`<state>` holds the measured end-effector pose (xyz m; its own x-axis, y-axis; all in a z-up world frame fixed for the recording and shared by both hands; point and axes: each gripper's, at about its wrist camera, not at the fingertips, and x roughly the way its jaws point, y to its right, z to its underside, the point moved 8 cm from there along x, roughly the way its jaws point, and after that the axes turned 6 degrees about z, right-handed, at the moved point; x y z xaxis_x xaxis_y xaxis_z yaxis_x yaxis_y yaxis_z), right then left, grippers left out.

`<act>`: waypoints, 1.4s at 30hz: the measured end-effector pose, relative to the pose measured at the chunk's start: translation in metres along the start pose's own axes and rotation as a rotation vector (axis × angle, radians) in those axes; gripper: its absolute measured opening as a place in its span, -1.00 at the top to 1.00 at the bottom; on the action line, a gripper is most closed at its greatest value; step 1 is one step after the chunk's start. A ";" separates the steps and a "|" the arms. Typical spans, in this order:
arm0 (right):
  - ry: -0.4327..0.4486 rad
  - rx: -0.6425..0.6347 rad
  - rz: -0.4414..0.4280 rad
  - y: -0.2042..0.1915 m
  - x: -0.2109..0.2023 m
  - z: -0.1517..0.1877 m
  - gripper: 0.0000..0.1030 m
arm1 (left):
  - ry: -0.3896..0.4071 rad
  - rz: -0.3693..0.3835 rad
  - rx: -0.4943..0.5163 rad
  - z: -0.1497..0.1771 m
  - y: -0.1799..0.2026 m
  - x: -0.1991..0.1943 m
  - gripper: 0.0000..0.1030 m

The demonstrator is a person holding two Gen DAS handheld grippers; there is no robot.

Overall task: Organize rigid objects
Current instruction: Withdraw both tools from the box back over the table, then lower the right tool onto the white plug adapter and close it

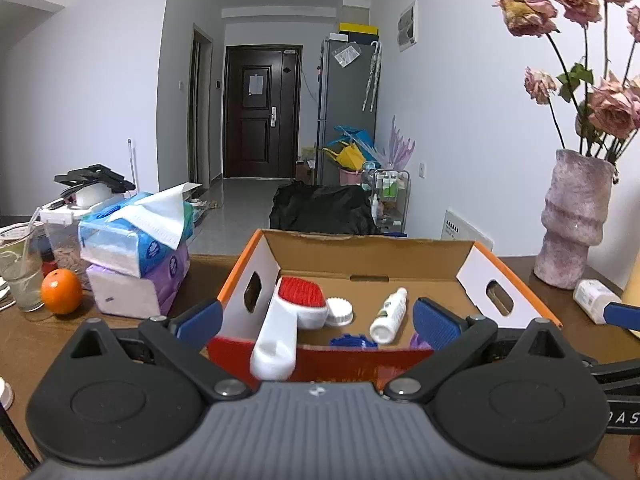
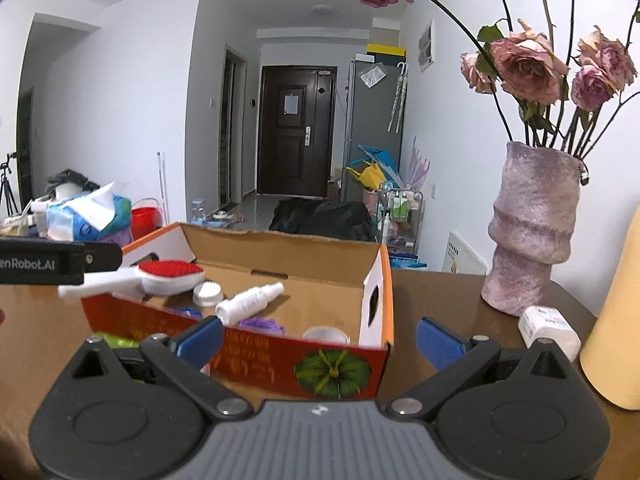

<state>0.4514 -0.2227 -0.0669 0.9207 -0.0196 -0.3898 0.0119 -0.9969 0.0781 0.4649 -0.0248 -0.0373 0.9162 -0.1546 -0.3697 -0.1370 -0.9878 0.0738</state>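
An open cardboard box (image 1: 372,252) with orange and red sides stands on the brown table. Inside lie a white brush with red bristles (image 1: 288,312), its handle over the front wall, a white round lid (image 1: 340,310), a small white bottle (image 1: 390,314), a blue piece (image 1: 352,341) and a purple piece (image 1: 418,342). My left gripper (image 1: 318,322) is open and empty just in front of the box. My right gripper (image 2: 320,340) is open and empty at the box's front right corner (image 2: 376,360). A small white bottle (image 2: 550,330) lies on the table right of it.
A pink vase (image 2: 536,232) with dried roses stands behind the right side of the box. A yellow object (image 2: 616,320) is at the far right. Tissue packs (image 1: 136,248), an orange (image 1: 61,291), and a plastic cup (image 1: 20,268) sit at the left.
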 end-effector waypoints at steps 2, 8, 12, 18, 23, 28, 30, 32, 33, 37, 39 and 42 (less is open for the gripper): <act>-0.007 -0.003 0.001 0.002 -0.008 0.006 -1.00 | -0.004 0.001 -0.003 0.005 0.000 -0.008 -1.00; -0.032 -0.002 -0.002 0.006 -0.028 0.023 -1.00 | -0.033 -0.001 -0.003 0.021 0.001 -0.026 -1.00; -0.046 -0.008 -0.001 0.006 -0.040 0.033 -1.00 | -0.051 -0.008 0.002 0.032 0.002 -0.038 -1.00; -0.071 0.005 0.006 0.009 -0.055 0.047 -1.00 | -0.082 -0.014 0.001 0.048 0.003 -0.054 -1.00; -0.086 0.018 0.031 0.013 -0.067 0.057 -1.00 | -0.101 -0.022 -0.007 0.059 0.003 -0.067 -1.00; -0.096 0.010 0.037 0.012 -0.079 0.066 -1.00 | -0.119 -0.023 -0.009 0.070 0.005 -0.080 -1.00; -0.095 0.008 0.032 0.011 -0.083 0.068 -1.00 | -0.123 -0.027 -0.009 0.073 0.006 -0.083 -1.00; -0.092 0.006 0.029 0.010 -0.085 0.068 -1.00 | -0.126 -0.030 -0.010 0.075 0.006 -0.086 -1.00; -0.090 0.005 0.034 0.010 -0.086 0.068 -1.00 | -0.127 -0.031 -0.011 0.075 0.005 -0.087 -1.00; -0.092 0.009 0.054 0.013 -0.082 0.069 -1.00 | -0.129 -0.034 -0.012 0.076 0.005 -0.087 -1.00; -0.097 0.014 0.053 0.015 -0.077 0.071 -1.00 | -0.133 -0.036 -0.013 0.077 0.005 -0.086 -1.00; -0.112 0.005 0.055 0.016 -0.066 0.075 -0.99 | -0.141 -0.037 -0.019 0.079 0.003 -0.084 -1.00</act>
<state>0.3618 -0.2432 -0.1091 0.8705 -0.0827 -0.4851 -0.0398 -0.9944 0.0982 0.3581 -0.0160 -0.0789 0.8582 -0.1199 -0.4991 -0.0951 -0.9926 0.0748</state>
